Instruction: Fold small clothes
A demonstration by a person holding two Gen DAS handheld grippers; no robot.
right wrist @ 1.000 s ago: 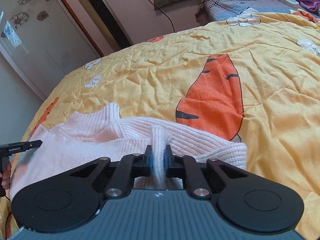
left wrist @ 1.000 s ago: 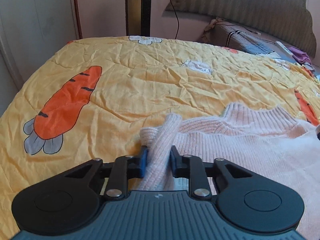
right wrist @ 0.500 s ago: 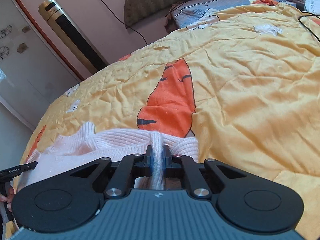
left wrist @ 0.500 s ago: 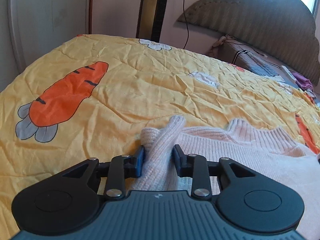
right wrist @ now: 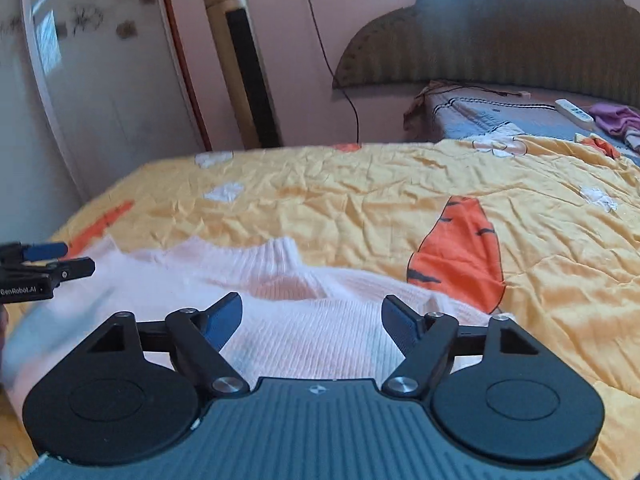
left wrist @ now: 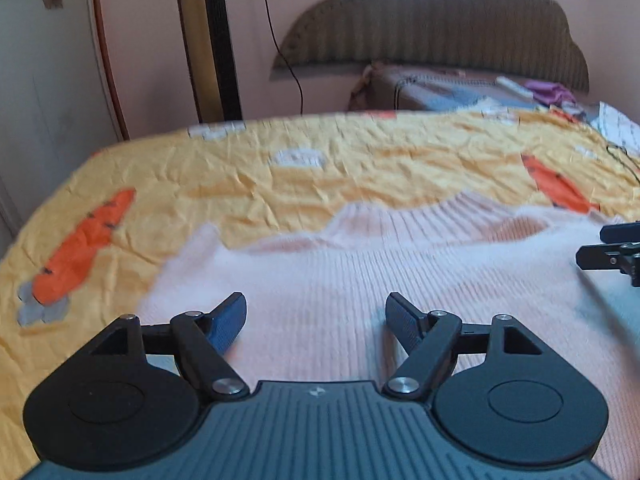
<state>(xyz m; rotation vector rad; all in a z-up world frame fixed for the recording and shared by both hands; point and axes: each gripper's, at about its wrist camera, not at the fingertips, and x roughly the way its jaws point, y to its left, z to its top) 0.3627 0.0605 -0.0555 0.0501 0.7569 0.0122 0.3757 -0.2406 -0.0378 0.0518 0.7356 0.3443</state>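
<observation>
A pale pink ribbed knit sweater [left wrist: 360, 276] lies flat on the yellow carrot-print quilt [left wrist: 320, 172], collar pointing away from me. It also shows in the right wrist view [right wrist: 304, 320]. My left gripper [left wrist: 316, 316] is open and empty just above the sweater's body. My right gripper [right wrist: 312, 314] is open and empty above the sweater below the collar. The right gripper's tip shows at the right edge of the left wrist view [left wrist: 612, 248]; the left gripper's tip shows at the left edge of the right wrist view [right wrist: 40, 264].
A tower fan [right wrist: 244, 60] stands against the pink wall behind the bed. A padded headboard [right wrist: 500, 48], grey bedding with a white remote [right wrist: 574, 110] and purple cloth [right wrist: 616, 116] lie at the far right. A white door [right wrist: 92, 80] is left.
Both grippers have opened and let go of the sweater sleeves they held. The sleeves now lie folded in on the body, and both grippers have risen and pulled back.
</observation>
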